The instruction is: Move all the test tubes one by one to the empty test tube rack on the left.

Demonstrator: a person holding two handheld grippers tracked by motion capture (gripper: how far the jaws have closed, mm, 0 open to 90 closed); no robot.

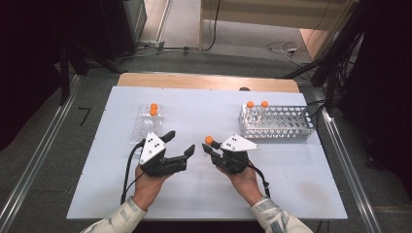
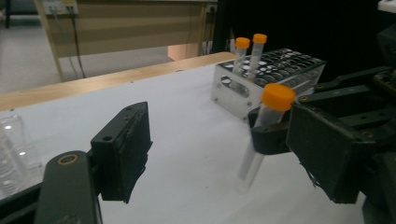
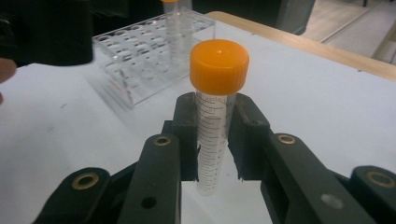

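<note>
seen from above, a person's two hands work at a white table [image 1: 291,184], each w/ a black two-jaw claw. the right gripper [image 1: 208,148] sits near the table's middle, jaws clamped tight on a clear graduated tube w/ orange cap [image 3: 218,116], held upright just below the cap, its lower end off the table surface. the left gripper [image 1: 180,145] is just beside it, jaws parted w/ nothing between the pads. a metal rack [image 1: 277,124] stands at the far right w/ two capped tubes in it; a clear plastic rack [image 1: 145,124] at the far left holds two more. risks, as i judge them: the grip is high on a smooth round tube, so a quick swing could let it pivot or slip down btwn the pads. if the left claw comes in for a handover & closes off-centre, it may knock the tube askew or jar the cap. lowered into a rack hole at a tilt, the tip could catch the rim & tip the neighbours.
</note>
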